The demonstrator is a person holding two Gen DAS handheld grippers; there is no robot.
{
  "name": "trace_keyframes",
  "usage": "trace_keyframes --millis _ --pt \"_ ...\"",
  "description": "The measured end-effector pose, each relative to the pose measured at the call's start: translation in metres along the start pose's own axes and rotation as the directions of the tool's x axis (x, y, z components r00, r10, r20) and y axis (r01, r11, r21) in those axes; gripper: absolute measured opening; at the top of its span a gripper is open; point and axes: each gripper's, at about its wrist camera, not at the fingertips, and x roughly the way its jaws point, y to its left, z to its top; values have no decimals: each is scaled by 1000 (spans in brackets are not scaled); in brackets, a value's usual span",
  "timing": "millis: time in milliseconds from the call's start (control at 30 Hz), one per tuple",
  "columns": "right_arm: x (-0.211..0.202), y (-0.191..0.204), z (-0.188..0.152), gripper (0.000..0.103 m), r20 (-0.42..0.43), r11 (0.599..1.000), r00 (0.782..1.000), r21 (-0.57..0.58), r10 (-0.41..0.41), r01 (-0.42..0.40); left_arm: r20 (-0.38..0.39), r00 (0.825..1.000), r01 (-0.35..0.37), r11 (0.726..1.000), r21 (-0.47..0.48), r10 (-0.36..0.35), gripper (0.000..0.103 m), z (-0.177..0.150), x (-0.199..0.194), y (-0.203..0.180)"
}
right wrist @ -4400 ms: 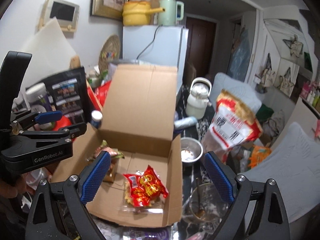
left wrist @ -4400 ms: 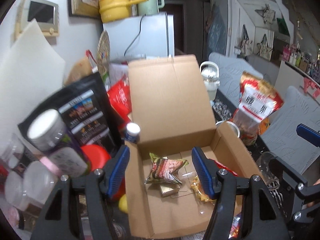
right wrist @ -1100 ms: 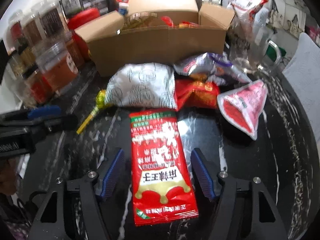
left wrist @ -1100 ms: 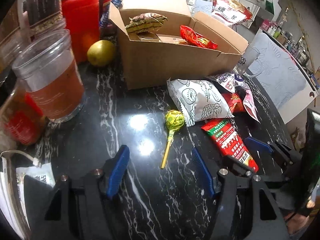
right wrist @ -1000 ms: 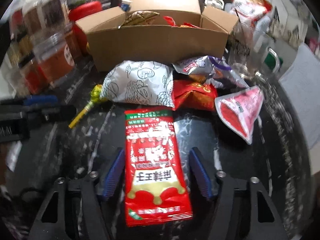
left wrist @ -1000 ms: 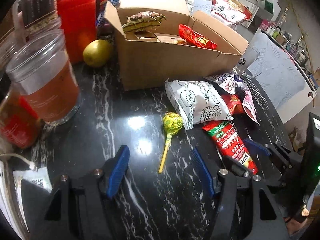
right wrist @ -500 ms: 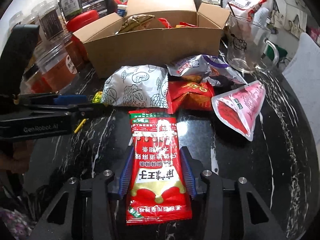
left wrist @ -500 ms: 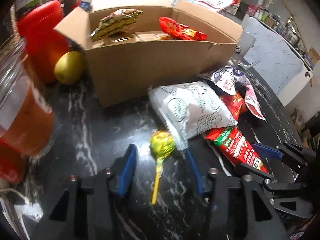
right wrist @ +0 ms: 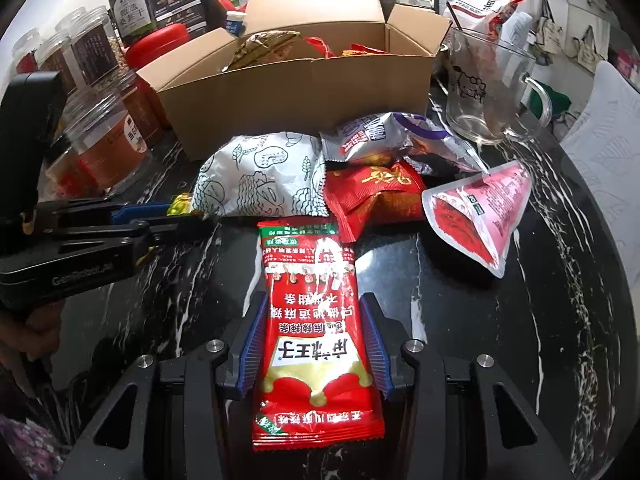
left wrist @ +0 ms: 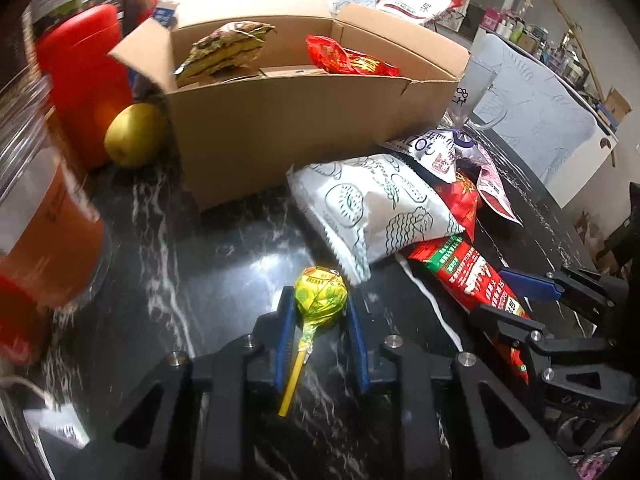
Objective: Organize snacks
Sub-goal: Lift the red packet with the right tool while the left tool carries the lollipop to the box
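You are gripping two snacks at the counter's near edge, left claw [left wrist: 320, 312] pinching the lollipop [left wrist: 319, 298], right claw [right wrist: 314, 344] pinching the red packet [right wrist: 314, 320]; next, I judge, lifting both into the cardboard box [right wrist: 304, 92].

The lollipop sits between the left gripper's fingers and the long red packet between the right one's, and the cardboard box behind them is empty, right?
Not quite: the cardboard box already holds snacks, as the left wrist view shows. The lollipop and long red packet are as you say.
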Motion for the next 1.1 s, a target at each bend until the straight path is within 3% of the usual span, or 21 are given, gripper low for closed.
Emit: trace_keyframes --millis 233,667,867,1100 --pt "-9 4 -9 45 11 1000 1000 15 20 -21 38 999 16 998 -60 -14 25 -16 -23 6" --pt "-50 18 -23 45 101 998 993 -17 56 -54 142 989 45 998 -38 -39 25 -33 -72 -17" --pt "-77 19 -17 45 169 997 982 -25 81 -78 208 976 70 998 -8 -66 25 -25 -97 -28" --pt "-105 22 4 45 254 997 966 -67 53 -37 291 953 76 997 24 -80 25 0 -122 -35"
